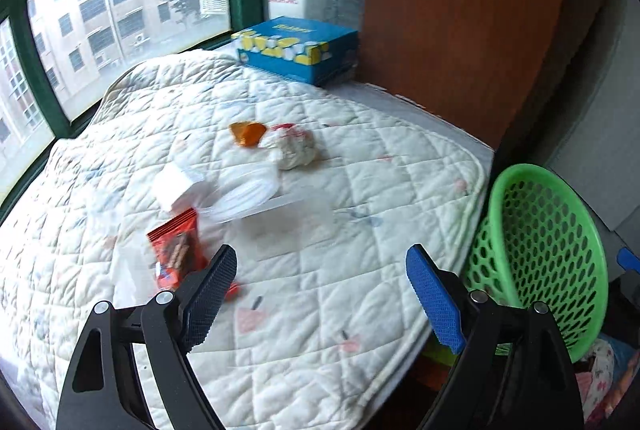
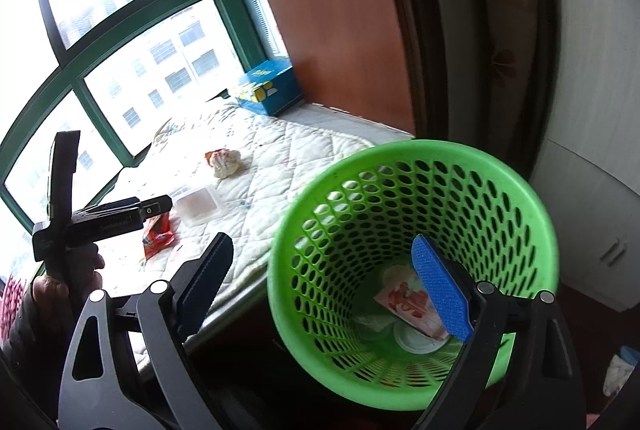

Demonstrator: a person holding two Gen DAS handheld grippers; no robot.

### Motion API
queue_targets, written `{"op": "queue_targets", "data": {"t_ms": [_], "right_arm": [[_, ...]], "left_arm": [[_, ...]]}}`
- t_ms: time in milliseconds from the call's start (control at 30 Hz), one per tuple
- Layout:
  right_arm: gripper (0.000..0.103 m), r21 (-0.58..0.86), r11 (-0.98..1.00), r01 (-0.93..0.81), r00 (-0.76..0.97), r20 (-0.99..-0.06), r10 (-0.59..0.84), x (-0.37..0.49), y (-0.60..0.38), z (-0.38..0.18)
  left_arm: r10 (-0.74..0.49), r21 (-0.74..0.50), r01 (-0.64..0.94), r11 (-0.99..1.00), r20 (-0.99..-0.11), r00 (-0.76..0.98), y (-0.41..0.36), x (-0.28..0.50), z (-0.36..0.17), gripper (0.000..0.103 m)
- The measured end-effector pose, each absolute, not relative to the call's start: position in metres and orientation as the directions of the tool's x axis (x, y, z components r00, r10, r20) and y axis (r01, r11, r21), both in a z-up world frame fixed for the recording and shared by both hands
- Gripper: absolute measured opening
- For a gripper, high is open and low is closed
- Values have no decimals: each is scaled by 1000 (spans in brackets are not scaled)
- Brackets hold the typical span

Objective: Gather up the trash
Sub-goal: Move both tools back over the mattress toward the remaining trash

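Trash lies on a quilted mattress [image 1: 320,310]: a red snack packet [image 1: 176,250] near my left finger, a clear plastic container [image 1: 276,222] with its lid [image 1: 244,196], a white tissue pack [image 1: 176,186], an orange wrapper [image 1: 248,132] and a crumpled white wad [image 1: 290,146]. My left gripper [image 1: 320,290] is open and empty above the mattress's near part. A green mesh basket [image 2: 412,270] stands beside the mattress and holds a pink wrapper [image 2: 408,302] and white lids. My right gripper [image 2: 324,286] is open and empty over the basket's rim.
A blue tissue box [image 1: 300,46] sits at the mattress's far end by the window. A brown wooden panel [image 1: 460,10] rises on the right. The basket also shows in the left wrist view [image 1: 540,254]. The left gripper's body [image 2: 100,222] shows in the right wrist view.
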State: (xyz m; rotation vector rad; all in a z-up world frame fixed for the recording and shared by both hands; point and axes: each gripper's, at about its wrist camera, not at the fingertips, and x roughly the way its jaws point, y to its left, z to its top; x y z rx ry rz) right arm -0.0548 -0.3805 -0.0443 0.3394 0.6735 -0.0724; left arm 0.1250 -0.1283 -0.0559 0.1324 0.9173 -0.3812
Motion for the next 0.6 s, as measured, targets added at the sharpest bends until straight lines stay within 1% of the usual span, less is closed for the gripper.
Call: {"op": "queue_targets", "data": {"t_ms": [200,300,467,600], "right_arm": [[90,284,951,120,771,-630,91,-35,-357,-46],[90,285,954,92,765,-633,116,-26,-344,-47],[90,281,959,45,747,-646,154,-8,-321,-51],[90,261,965,15,736,-656,166,2,-304,-53]], "left_arm": [[-154,-62,184,981,-825,543,-53,153,-71,83],[-119,-79,96,992,-840,530,-18,165,-79,83],[-128,-152,-13,988,-869,478,26,179,-99,83],[-173,-214,-45,976,-881,439,40,189,-115,83]]}}
